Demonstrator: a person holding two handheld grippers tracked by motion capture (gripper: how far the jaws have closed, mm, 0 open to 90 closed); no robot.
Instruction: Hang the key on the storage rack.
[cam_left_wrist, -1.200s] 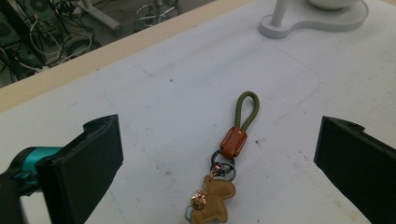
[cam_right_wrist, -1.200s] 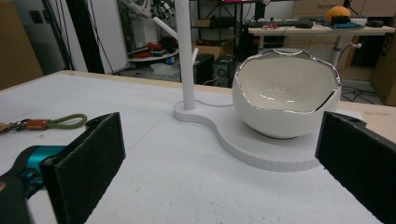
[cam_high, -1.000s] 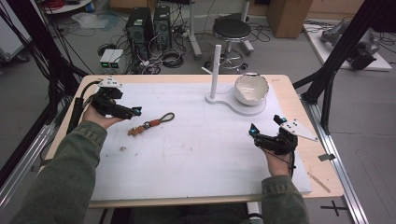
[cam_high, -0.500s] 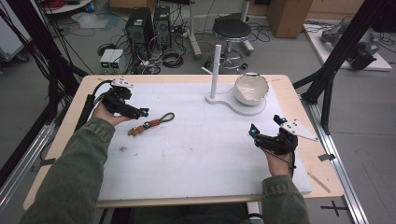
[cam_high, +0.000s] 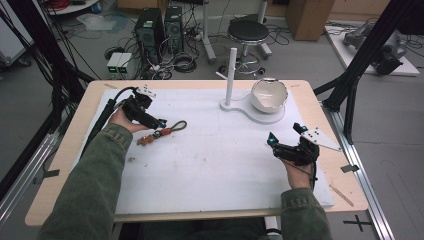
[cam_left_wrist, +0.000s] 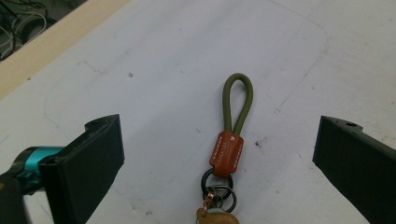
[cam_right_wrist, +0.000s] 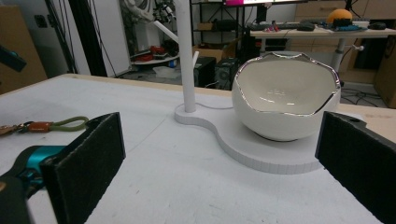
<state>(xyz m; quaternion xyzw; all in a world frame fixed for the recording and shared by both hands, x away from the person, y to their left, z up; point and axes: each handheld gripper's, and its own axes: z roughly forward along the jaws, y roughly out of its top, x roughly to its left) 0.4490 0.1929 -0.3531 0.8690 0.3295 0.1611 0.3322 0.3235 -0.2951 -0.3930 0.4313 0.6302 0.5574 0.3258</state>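
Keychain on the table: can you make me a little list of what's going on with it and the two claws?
keychain: lies flat on the white mat, green loop, brown tab, rings
left claw: open, over the keychain, not gripping it
right claw: open, holds nothing, aimed at the bowl
bowl: white, sits on a white stand with a post

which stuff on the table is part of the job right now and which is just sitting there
In the job:
- keychain with olive cord loop, lying flat between the open jaws
- left tool, over the keychain

Lying about:
- white bowl with jagged rim
- white stand whose base holds the bowl
- right tool, open, apart from everything
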